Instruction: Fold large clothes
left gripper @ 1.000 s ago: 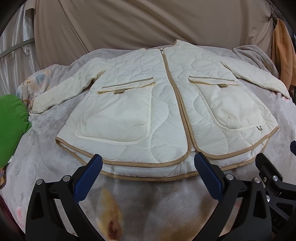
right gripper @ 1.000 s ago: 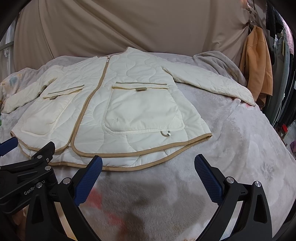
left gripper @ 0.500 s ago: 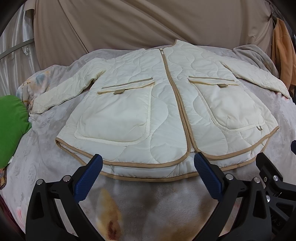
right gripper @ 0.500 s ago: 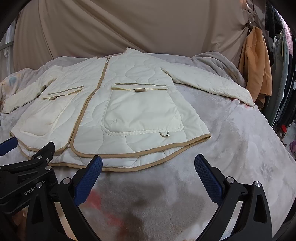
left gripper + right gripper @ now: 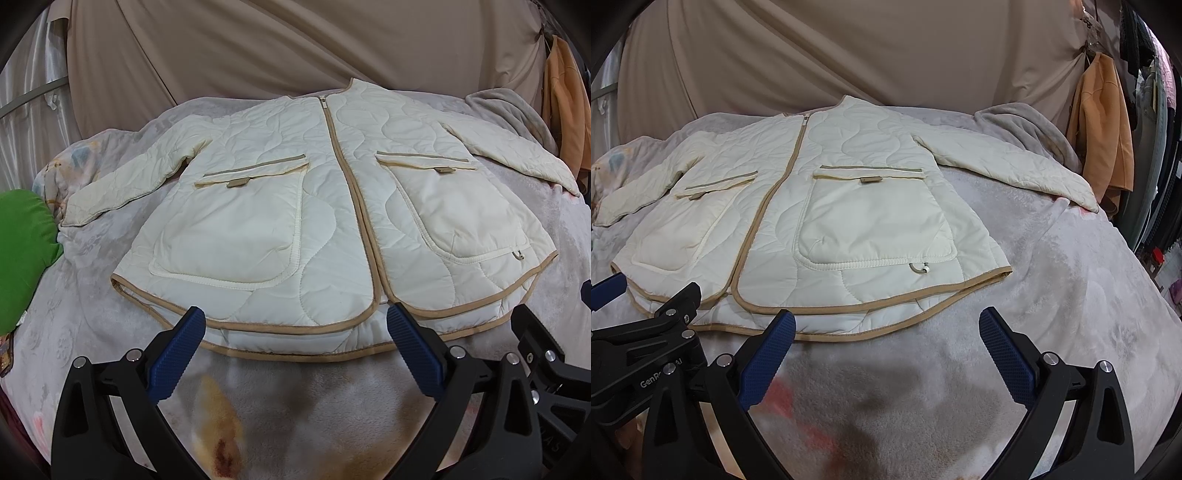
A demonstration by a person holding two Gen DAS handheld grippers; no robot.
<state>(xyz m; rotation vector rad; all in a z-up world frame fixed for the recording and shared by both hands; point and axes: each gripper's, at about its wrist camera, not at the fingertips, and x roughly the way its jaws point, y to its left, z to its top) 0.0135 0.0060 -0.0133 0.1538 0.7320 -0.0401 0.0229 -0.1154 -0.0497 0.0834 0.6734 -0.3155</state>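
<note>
Bed with grey fleece blanket [image 5: 1071, 295], beige drape [image 5: 258, 48] behind. Cream quilted jacket [image 5: 325, 221] flat on blanket, zipped, sleeves out. Left hand-held gripper [image 5: 295, 347] and right hand-held gripper [image 5: 886, 347] both wide apart, empty, just short of jacket hem.

Jacket [image 5: 849, 206]: lying flat, front up, zipped, sleeves spreading outward on the grey blanket [image 5: 1071, 295].
Right gripper [image 5: 886, 350]: hovering just short of the jacket's tan hem, blue fingers [image 5: 768, 354] standing wide apart, gripping nothing.
Left gripper [image 5: 646, 325]: showing partly, beside the jacket's left hem corner.
Orange garment [image 5: 1104, 125]: hanging beyond the jacket's right sleeve.
</note>
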